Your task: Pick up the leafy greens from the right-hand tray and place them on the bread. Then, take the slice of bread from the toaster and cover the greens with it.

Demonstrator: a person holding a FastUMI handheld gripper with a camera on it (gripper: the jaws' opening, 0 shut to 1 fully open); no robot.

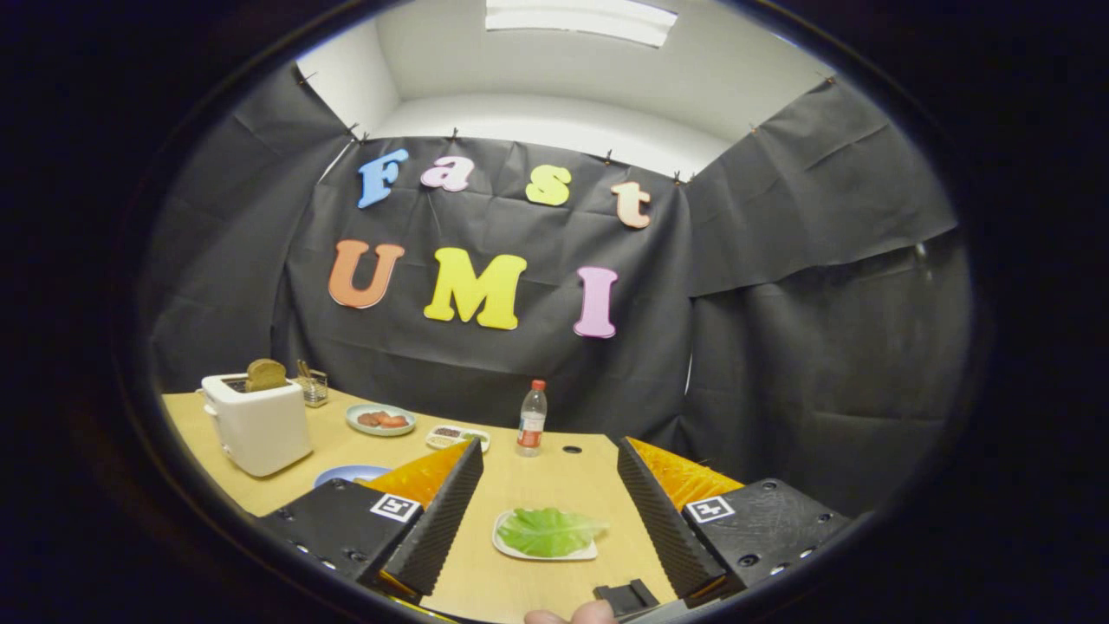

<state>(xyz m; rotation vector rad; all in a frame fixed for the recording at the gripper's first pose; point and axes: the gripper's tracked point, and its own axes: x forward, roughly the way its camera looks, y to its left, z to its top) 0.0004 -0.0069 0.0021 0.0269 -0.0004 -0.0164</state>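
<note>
the gripper [549, 511] hangs above the wooden table [554, 485] with its fingers spread wide apart, released and grasping nothing. between the two fingers, at twelve o'clock just ahead, lies a small white tray [502, 539] carrying the leafy greens [548, 530], a flat bright green leaf that covers most of it and reaches over its right rim. neither finger touches the tray or the leaf. far off at ten o'clock stands a white toaster [257, 422] with a slice of bread [265, 374] sticking up out of its slot. just behind the left finger at ten o'clock peeks the rim of a blue plate [346, 473]. at eleven o'clock, beyond the fingers, sits a pale dish of sausages [380, 419], and at twelve o'clock a clear bottle [531, 419] with a red cap stands upright.
</note>
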